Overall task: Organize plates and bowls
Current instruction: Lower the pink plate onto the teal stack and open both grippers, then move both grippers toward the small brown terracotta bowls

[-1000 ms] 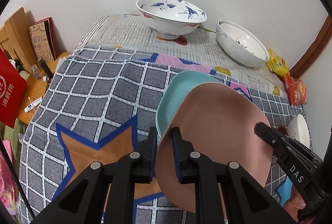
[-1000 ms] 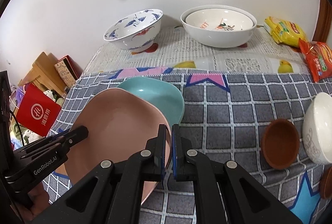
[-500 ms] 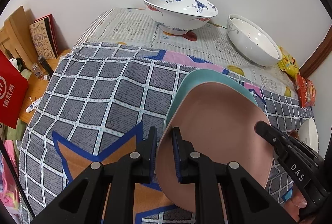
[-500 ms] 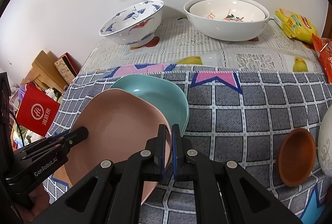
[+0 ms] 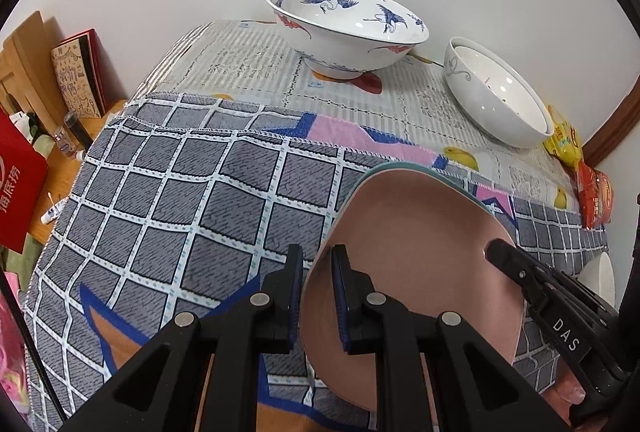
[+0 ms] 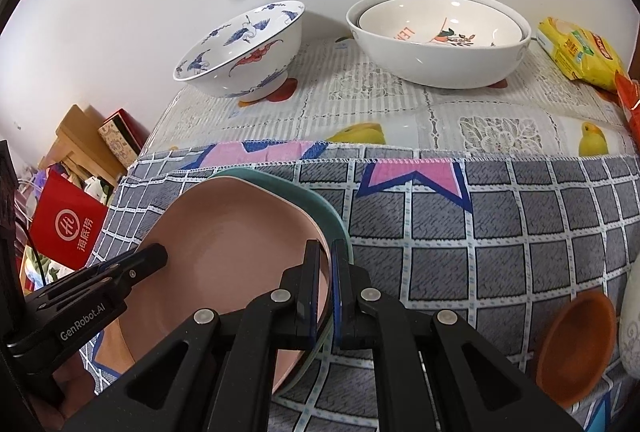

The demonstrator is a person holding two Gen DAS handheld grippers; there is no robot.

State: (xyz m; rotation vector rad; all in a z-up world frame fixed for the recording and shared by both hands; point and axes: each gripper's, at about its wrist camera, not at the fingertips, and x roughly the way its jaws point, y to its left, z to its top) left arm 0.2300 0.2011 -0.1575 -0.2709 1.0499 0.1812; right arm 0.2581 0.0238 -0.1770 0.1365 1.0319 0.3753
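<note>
A pink plate (image 5: 420,232) (image 6: 224,244) is held by its two opposite edges just above a teal plate (image 5: 440,173) (image 6: 304,199), of which only a thin rim shows. My left gripper (image 5: 318,296) is shut on the pink plate's left rim. My right gripper (image 6: 326,288) is shut on its right rim. Each view shows the other gripper's tip on the plate: the right one (image 5: 520,272) and the left one (image 6: 152,256). Whether the pink plate touches the teal one is unclear.
A blue crane-patterned bowl (image 5: 344,27) (image 6: 248,51) and two nested white bowls (image 6: 436,47) stand at the back by the wall. A small brown dish (image 6: 572,348) and a white bowl (image 6: 632,320) sit at the right. Snack packs (image 6: 576,51) lie at the back right. A red bag (image 6: 68,228) is off the table's left edge.
Both grippers carried the pink plate forward and down over the teal plate. The teal plate was half exposed before; now only its rim shows.
</note>
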